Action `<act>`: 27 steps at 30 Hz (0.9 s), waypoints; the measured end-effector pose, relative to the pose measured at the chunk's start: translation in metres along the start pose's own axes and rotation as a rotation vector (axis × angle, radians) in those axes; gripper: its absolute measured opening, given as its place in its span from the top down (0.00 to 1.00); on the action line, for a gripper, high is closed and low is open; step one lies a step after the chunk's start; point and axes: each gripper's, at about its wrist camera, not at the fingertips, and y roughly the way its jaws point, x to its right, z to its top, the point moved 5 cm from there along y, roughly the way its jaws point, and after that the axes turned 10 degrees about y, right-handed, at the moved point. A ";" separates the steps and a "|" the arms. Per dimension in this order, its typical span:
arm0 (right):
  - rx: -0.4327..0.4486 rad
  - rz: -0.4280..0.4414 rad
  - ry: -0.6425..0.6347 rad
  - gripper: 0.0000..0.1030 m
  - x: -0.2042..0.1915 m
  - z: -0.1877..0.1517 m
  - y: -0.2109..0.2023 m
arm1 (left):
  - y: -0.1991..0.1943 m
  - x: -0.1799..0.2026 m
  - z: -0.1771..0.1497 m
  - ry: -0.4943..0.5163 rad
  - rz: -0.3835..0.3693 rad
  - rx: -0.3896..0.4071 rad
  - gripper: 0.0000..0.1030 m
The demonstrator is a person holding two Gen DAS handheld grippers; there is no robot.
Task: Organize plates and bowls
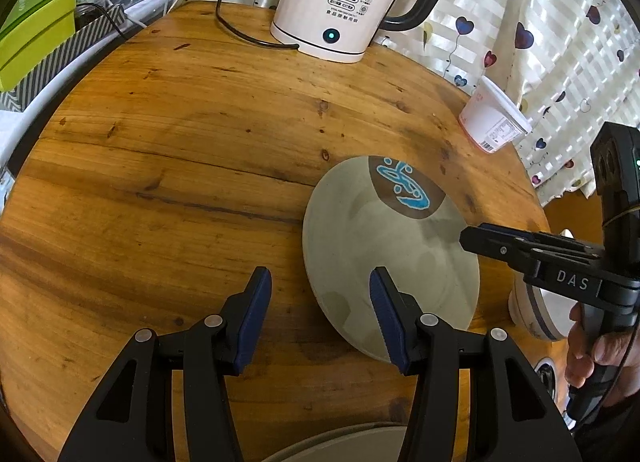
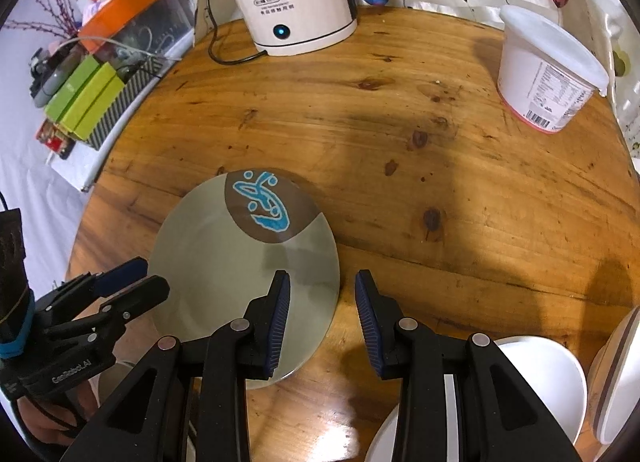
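Grey plate lies flat on the wooden table, between both grippers. Left gripper and right gripper: fingers spread, empty. Likely ceramic: stiff, slick, breakable. Best pinched at the rim.

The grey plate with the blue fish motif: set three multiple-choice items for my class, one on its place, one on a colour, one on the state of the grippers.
1. Where does the grey plate lie?
A on the wooden table
B on the kettle
C inside the white tub

2. What colour is the patch behind the fish motif?
A red
B brown
C yellow

3. How do the left gripper and right gripper stand?
A both shut on the plate
B one holds a bowl
C both open, holding nothing

Answers:
1 A, the plate lies flat on the wooden table.
2 B, a brown patch surrounds the motif.
3 C, the fingers of each are spread, gripping nothing.
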 end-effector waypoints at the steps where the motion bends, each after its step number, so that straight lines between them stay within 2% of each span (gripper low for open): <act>1: -0.001 -0.002 -0.001 0.67 -0.001 0.001 0.001 | 0.001 0.000 0.000 0.001 -0.001 0.000 0.49; 15: -0.015 -0.010 -0.017 0.67 -0.004 0.005 0.004 | 0.004 0.003 -0.001 0.013 -0.006 -0.005 0.49; 17: -0.026 -0.014 -0.015 0.67 -0.004 0.006 0.007 | 0.004 0.005 -0.001 0.021 -0.009 -0.005 0.53; 20: -0.040 -0.012 -0.023 0.72 -0.006 0.005 0.012 | 0.005 0.009 -0.001 0.040 -0.016 -0.006 0.59; 21: -0.045 -0.011 -0.027 0.76 -0.007 0.004 0.013 | 0.005 0.011 -0.001 0.046 -0.019 -0.005 0.64; 27: -0.035 -0.011 -0.016 0.81 -0.005 0.003 0.013 | 0.005 0.014 -0.002 0.055 -0.011 -0.002 0.64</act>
